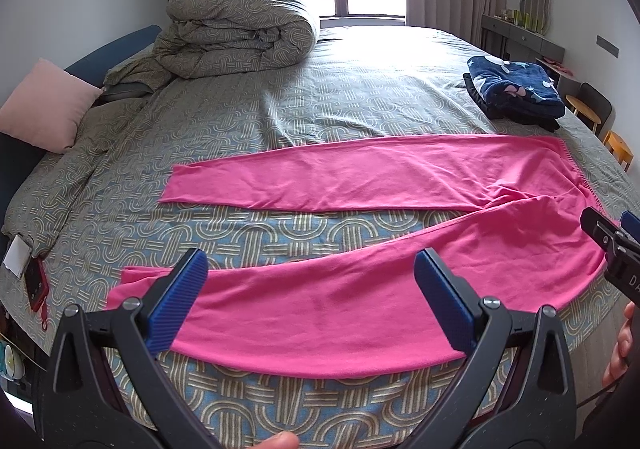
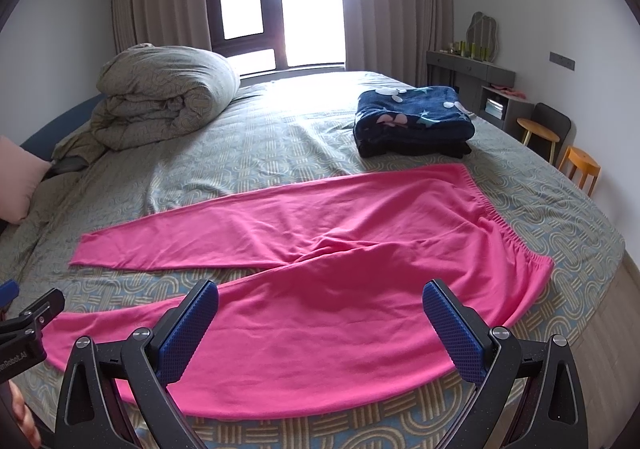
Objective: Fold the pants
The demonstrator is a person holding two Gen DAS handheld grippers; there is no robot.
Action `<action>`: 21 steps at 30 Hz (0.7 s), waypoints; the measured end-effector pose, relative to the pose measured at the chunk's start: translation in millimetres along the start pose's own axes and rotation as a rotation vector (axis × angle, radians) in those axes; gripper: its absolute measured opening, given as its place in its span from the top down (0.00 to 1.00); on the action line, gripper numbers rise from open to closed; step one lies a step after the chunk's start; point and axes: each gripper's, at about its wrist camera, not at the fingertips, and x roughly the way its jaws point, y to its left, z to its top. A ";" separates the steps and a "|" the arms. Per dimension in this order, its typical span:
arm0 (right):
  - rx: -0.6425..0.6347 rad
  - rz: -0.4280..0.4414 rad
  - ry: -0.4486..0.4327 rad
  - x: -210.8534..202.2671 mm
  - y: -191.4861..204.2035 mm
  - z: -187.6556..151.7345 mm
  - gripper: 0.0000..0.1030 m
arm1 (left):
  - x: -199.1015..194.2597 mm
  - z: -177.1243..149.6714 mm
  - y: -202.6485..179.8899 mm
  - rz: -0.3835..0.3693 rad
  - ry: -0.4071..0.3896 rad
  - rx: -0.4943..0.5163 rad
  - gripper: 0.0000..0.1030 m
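Pink pants (image 1: 360, 185) (image 2: 320, 249) lie flat on the patterned bed cover, legs spread apart toward the left, elastic waistband (image 2: 508, 229) at the right. My left gripper (image 1: 310, 289) hovers open above the near leg, close to the bed's front edge, nothing between its blue pads. My right gripper (image 2: 320, 323) is open too, over the near leg's thigh part toward the waist. In the left wrist view the right gripper (image 1: 608, 233) shows at the right edge; the left gripper (image 2: 24, 313) shows at the left edge of the right wrist view.
A rolled duvet (image 1: 236, 25) sits at the far left of the bed (image 1: 320, 97). A folded navy blanket (image 2: 416, 121) lies far right, just beyond the waistband. A pink pillow (image 1: 48, 105) is at the left, a phone (image 1: 36, 283) near the left edge. Stools (image 2: 580, 169) and a dresser (image 2: 472, 73) stand right.
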 end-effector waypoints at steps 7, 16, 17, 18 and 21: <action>0.002 0.000 0.005 2.1 0.1 -0.1 0.00 | 0.1 0.8 -3.7 0.009 -0.006 0.016 0.00; 0.001 -0.001 0.009 2.9 -0.4 0.4 0.00 | 0.5 0.9 -4.6 0.007 -0.010 0.016 0.00; 0.000 -0.001 0.009 2.4 -0.6 0.0 0.00 | 0.9 0.4 -4.5 0.006 -0.009 0.017 0.00; 0.000 -0.001 0.008 3.2 -0.8 1.0 0.00 | 1.6 0.3 -5.2 0.007 -0.007 0.019 0.00; 0.003 -0.003 0.006 3.1 -2.6 0.8 0.00 | 2.3 0.2 -4.8 0.006 -0.001 0.020 0.00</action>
